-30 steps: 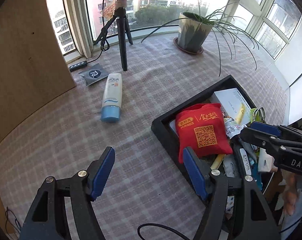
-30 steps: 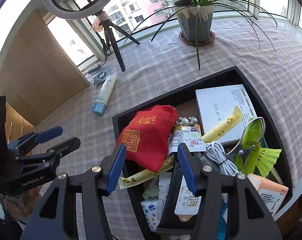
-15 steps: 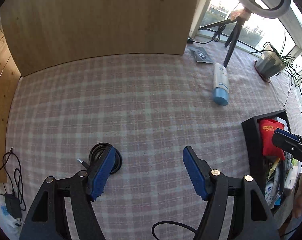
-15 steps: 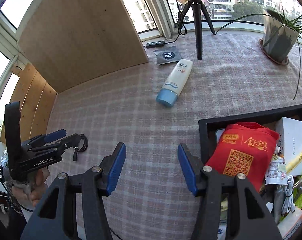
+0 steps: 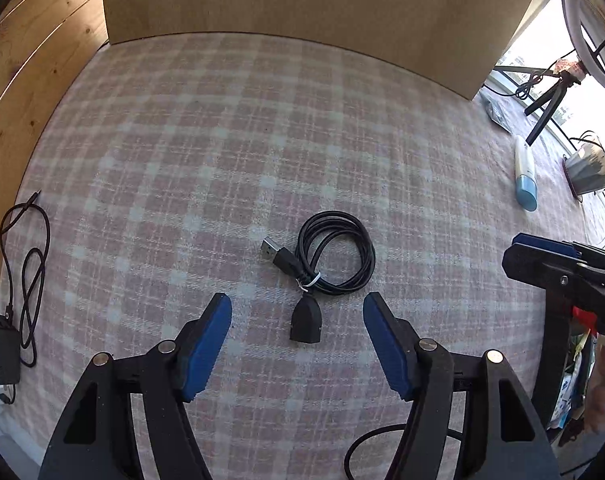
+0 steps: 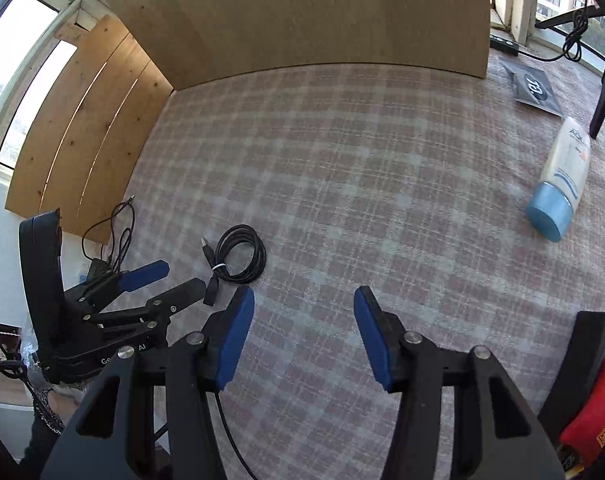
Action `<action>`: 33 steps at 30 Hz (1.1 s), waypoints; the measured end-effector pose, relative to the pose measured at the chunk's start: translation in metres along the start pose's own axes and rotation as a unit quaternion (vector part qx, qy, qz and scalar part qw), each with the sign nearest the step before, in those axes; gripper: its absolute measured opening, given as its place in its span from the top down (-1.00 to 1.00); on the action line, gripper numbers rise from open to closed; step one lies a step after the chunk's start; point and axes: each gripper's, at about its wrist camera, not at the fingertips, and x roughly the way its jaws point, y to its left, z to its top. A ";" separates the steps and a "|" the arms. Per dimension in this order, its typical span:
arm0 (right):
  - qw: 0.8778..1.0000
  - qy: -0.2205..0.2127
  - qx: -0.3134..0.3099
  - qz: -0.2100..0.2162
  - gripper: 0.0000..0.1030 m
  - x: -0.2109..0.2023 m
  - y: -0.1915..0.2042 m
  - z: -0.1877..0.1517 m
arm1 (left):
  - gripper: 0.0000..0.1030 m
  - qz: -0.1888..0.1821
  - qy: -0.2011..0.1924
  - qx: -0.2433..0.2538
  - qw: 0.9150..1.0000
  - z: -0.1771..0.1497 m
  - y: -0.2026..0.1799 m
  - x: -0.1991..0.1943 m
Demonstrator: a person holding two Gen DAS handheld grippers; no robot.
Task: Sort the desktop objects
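A pink-and-grey checked tablecloth [image 5: 262, 128] covers the desk, backed by a wooden board [image 6: 302, 12]. The left gripper [image 5: 297, 312] points down over a coiled black USB cable [image 5: 334, 256], whose socket end lies between its blue pads [image 5: 204, 340]; the jaws are closing but touch nothing. The right gripper [image 6: 304, 300] hangs over bare cloth, jaws narrowing on nothing. A white tube with blue cap [image 6: 558, 184] lies well apart to the right.
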 end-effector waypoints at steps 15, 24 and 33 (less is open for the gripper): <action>0.997 0.052 -0.051 -0.034 0.55 0.070 0.038 0.026 | -0.07 0.025 0.012 0.019 0.999 -0.004 -0.005 0.025; 0.996 0.071 -0.051 -0.037 0.72 0.086 0.041 0.029 | 0.11 0.001 0.014 0.021 1.000 -0.003 -0.005 0.030; 0.997 0.080 0.002 -0.002 0.76 0.088 0.020 0.037 | 0.17 -0.014 0.013 0.020 1.000 -0.004 -0.002 0.029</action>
